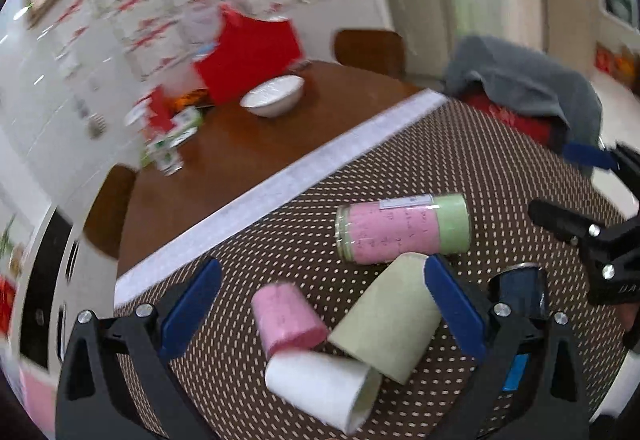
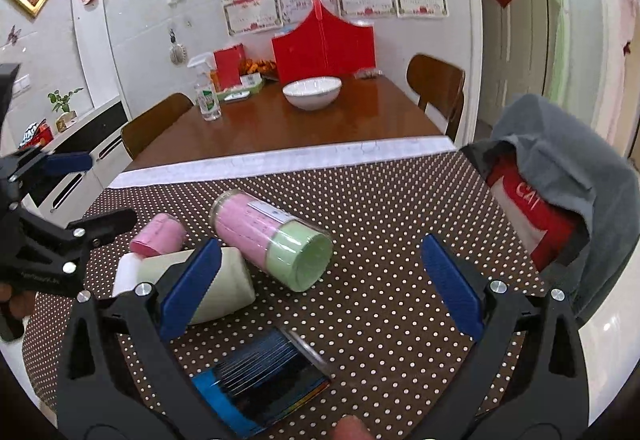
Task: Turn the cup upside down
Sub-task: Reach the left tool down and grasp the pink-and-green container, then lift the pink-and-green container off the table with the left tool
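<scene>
Several cups lie on their sides on the dotted brown cloth (image 1: 280, 240). In the left wrist view a pink cup (image 1: 288, 318), a white cup (image 1: 320, 386) and a pale green cup (image 1: 386, 314) lie together between my left gripper's (image 1: 320, 304) open fingers. A clear sleeve of pink and green cups (image 1: 404, 230) lies beyond them. A dark blue cup (image 2: 260, 380) lies on its side under my right gripper (image 2: 320, 284), which is open and empty. The pale green cup (image 2: 228, 288) lies behind its left finger (image 2: 190, 290).
A white bowl (image 2: 312, 92), a spray bottle (image 2: 208, 96) and red boxes (image 2: 324, 48) stand on the far wooden table (image 2: 300, 128). A grey cloth over a red bag (image 2: 560, 176) sits at the right. Chairs (image 2: 438, 88) surround the table.
</scene>
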### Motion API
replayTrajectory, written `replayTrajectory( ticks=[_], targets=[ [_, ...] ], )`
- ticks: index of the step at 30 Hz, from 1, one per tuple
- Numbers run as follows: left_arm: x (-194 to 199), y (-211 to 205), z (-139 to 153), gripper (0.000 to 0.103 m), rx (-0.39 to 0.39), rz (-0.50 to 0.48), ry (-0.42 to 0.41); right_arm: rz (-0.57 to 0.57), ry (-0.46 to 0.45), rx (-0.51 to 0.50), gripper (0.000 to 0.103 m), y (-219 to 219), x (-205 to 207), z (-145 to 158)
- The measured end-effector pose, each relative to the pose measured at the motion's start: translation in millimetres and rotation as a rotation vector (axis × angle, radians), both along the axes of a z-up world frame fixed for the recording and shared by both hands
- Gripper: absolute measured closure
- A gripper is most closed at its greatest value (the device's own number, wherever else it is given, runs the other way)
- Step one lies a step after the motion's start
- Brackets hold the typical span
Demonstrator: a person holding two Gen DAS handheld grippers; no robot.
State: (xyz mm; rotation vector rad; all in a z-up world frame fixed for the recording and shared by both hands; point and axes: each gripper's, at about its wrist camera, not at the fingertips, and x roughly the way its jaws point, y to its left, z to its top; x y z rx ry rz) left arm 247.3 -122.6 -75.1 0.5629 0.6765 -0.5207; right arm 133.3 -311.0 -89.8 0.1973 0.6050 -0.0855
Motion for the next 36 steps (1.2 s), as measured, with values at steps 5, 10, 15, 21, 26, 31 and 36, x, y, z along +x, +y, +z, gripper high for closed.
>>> replayTrajectory(
  ticks=[5,10,15,21,26,31,36],
  targets=[
    [31.5,-36.9,-22.6,0.004,0.195,-0.230,0.084,-0.026,0.040,0.027,0.006,-21.5,13.0,-13.8],
    [61.6,-62.0,-42.6,0.004,0.318,-0.388,0.180,-0.062,0.066,0.052,0.006,-40.4,21.3,-24.9],
    [75.8,-85.9,-59.7,0.004,0.421,-0.523,0.240,-0.084,0.075,0.059,0.006,-51.2,25.8,-29.6],
    [71.4,-111.4,-78.5,0.004,0.508,-0.673,0.314,-0.108,0.079,0.081,0.006,-62.8,29.7,-32.9],
    [71.9,-134.7,-100.3,0.004,0.622,-0.751,0.347,-0.112,0.078,0.093,0.006,-66.4,31.5,-33.9],
    [70.1,-146.3,-119.7,0.006,0.665,-0.757,0.360,-0.118,0.084,0.104,0.006,-70.1,29.9,-37.6],
    [89.9,-162.0,-124.6,0.029,0.596,-0.654,0.347,-0.123,0.090,0.117,0.006,-70.2,25.7,-41.1]
  ],
)
